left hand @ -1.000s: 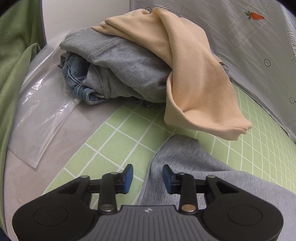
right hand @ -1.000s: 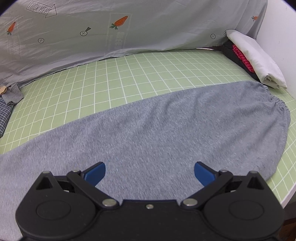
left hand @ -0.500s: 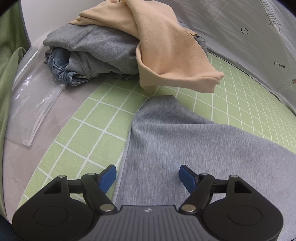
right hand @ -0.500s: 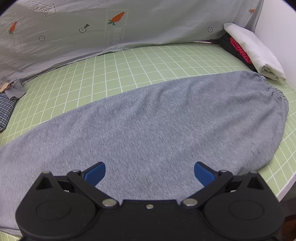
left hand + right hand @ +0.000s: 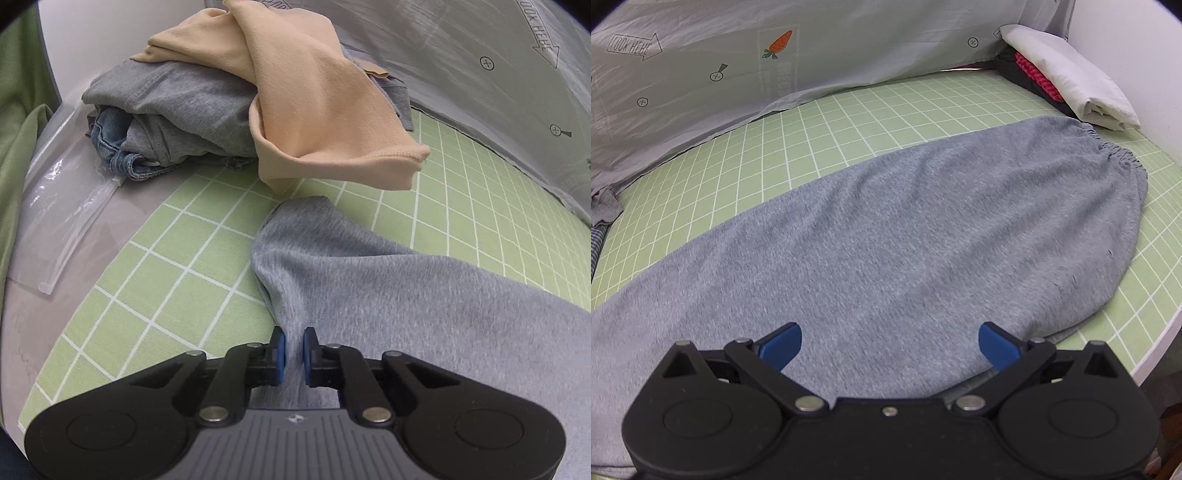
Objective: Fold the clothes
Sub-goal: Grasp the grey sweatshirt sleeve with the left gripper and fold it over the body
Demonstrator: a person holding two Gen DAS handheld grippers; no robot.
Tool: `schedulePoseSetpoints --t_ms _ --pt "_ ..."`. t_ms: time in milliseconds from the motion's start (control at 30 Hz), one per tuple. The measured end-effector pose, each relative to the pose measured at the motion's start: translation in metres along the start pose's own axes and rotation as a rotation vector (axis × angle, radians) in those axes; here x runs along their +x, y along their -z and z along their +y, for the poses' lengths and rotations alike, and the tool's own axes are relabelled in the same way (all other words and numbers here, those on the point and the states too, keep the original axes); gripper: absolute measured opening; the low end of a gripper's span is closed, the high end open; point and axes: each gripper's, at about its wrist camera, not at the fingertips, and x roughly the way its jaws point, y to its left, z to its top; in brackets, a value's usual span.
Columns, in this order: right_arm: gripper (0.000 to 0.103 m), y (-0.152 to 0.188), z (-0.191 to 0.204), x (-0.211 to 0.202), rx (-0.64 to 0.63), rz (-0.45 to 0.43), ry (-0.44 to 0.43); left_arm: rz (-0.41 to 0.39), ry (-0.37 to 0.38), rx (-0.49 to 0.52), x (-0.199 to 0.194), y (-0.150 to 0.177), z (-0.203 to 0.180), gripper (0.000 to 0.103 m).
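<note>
Left claw pinches the grey garment's edge; right claw hangs spread above it.

The grey sweatpants [image 5: 388,280] lie flat along the green grid mat [image 5: 177,266] on the desk. The left claw [image 5: 294,350] has just been closing and now clenches a raised fold of the fabric near its narrow end, in front of the pile of clothes [image 5: 229,92]. The right claw [image 5: 889,341] stands released over the wider part of the garment [image 5: 886,229], its elastic waistband [image 5: 1115,155] beyond it to the right.
</note>
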Motion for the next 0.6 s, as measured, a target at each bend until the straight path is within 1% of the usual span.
schedulePoseSetpoints --t_ms 67,133,300,400,533,600 --pt "0.103 -0.003 -0.008 0.001 -0.01 -0.001 0.0 0.01 0.025 -0.024 -0.001 0.002 -0.006 0.008" --pt "0.103 -0.007 -0.018 0.002 -0.013 -0.002 -0.002 0.004 0.034 -0.03 -0.006 0.004 -0.017 0.008" --pt "0.103 -0.02 -0.053 0.002 -0.009 0.008 -0.009 -0.044 0.068 -0.009 -0.029 0.015 -0.062 0.008" --pt "0.103 -0.031 -0.079 0.001 0.008 0.011 -0.014 -0.074 0.095 0.013 -0.045 0.026 -0.098 0.008" --pt "0.103 -0.045 -0.115 0.004 0.038 0.01 -0.01 -0.102 0.155 0.045 -0.063 0.038 -0.153 0.008" --pt "0.103 -0.053 -0.135 0.009 0.049 0.009 -0.008 -0.107 0.189 0.066 -0.07 0.049 -0.183 0.008"
